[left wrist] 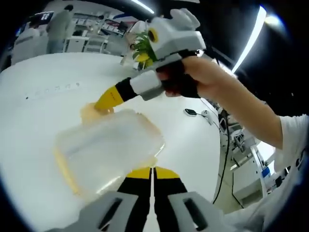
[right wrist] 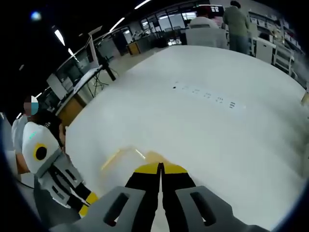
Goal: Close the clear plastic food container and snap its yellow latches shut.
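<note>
Your clear plastic food container point(left wrist: 108, 150) lies flat on the white bench point(left wrist: 38, 106), lid on and frosted-looking. A yellow latch point(left wrist: 91, 112) shows at its far end, another yellow latch point(left wrist: 65, 169) along its left side.

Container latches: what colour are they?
Yellow latches on the clear container, best in the left gripper view.

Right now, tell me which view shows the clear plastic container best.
The left gripper view: the container lies whole on the white table, lid on, with the right gripper pressing at its far yellow edge. The right gripper view shows little more than a yellow edge beyond that gripper's shut jaws.
</note>
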The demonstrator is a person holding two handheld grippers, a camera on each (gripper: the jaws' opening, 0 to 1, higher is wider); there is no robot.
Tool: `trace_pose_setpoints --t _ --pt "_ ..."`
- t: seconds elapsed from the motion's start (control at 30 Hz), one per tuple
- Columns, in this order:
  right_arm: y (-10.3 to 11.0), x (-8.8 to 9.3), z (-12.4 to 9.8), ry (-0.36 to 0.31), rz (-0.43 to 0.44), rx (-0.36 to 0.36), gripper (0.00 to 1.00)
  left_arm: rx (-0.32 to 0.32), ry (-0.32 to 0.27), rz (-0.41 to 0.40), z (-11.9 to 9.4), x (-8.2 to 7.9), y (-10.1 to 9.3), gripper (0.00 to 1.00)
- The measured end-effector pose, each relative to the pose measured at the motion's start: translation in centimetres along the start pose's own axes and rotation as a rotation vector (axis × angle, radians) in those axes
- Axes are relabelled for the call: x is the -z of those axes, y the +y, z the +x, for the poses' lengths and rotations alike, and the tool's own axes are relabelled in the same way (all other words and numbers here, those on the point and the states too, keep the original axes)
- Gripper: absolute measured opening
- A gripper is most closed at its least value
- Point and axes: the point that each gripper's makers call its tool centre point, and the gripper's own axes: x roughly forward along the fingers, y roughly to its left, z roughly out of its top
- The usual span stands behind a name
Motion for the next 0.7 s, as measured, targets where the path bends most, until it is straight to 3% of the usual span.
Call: trace_pose_setpoints --t 0.37,0.53,0.6,0.67,0.7 --pt "-2.0 1.0 1.0 0.043 -0.001 0.066 0.00 -0.001 0.019 0.023 0.3 0.7 -0.1 0.00" --pt "-2.4 1.3 1.1 0.046 0.043 0.056 0.00 -0.005 0.033 0.033 0.3 1.2 0.1 0.00" --pt "-2.2 0.7 0.8 0.018 0.026 0.043 0.00 0.001 0.017 0.045 -0.1 0.8 -0.1 0.00" --pt "-1.4 -0.3 0.3 -0.014 0.017 -0.004 0.00 0.011 -0.011 0.112 -0.6 -0.1 -0.4 0.00" --pt "-1.1 -0.8 -0.2 -0.028 0.008 -0.020 0.00 0.002 -0.019 0.209 -0.8 -0.5 -0.3 0.00"
